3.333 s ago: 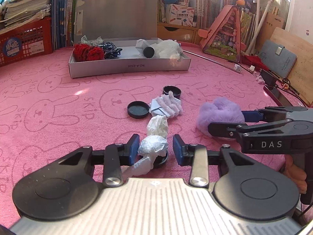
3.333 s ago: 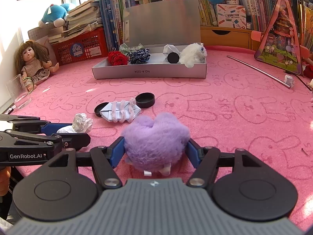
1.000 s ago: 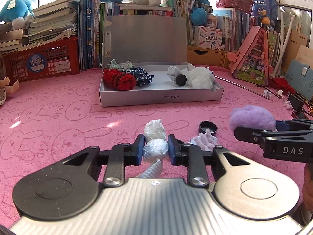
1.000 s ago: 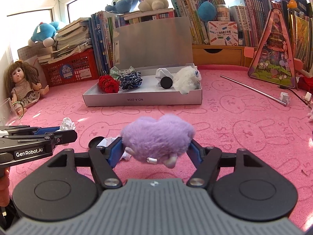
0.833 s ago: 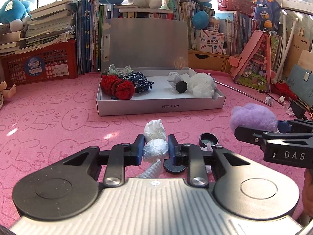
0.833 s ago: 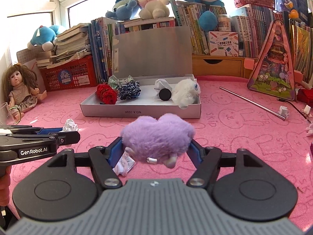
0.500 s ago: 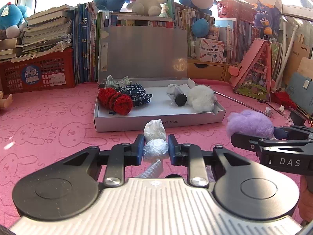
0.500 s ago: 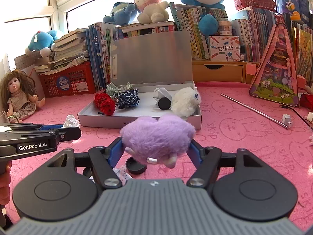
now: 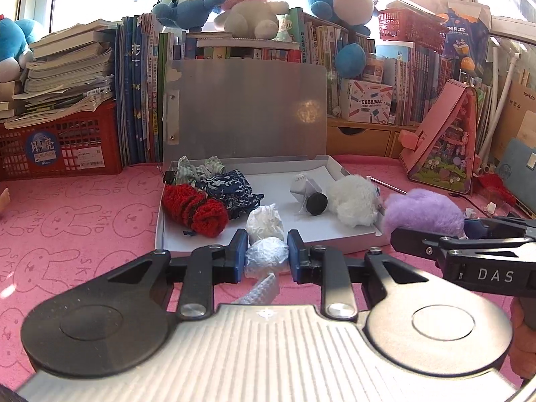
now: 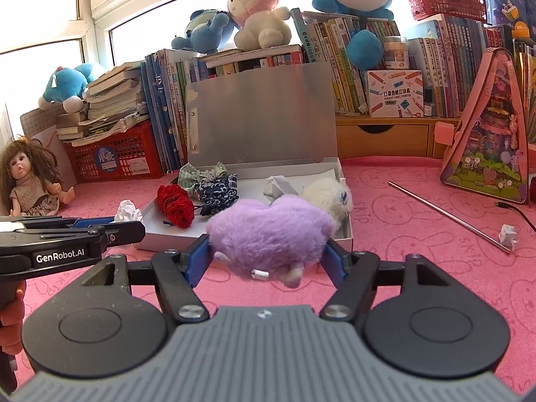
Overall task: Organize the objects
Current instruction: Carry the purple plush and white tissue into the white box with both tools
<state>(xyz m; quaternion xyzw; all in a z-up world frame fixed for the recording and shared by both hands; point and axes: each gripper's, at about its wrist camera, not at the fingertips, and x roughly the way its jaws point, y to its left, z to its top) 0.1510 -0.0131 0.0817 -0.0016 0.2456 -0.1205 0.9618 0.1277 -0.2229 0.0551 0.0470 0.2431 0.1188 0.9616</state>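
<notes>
Left gripper [image 9: 267, 256] clenches a wrapper [image 9: 266, 254]; right gripper [image 10: 268, 254] grasps a purple plush [image 10: 269, 234]. Carry both past the box [image 9: 268, 241] near wall, then release.

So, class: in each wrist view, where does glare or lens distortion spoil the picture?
Left wrist view: sun flare whitens the top right, and a bright spot sits on the box lid. Right wrist view: the windows are blown out white; fisheye bends the books at the edges.
</notes>
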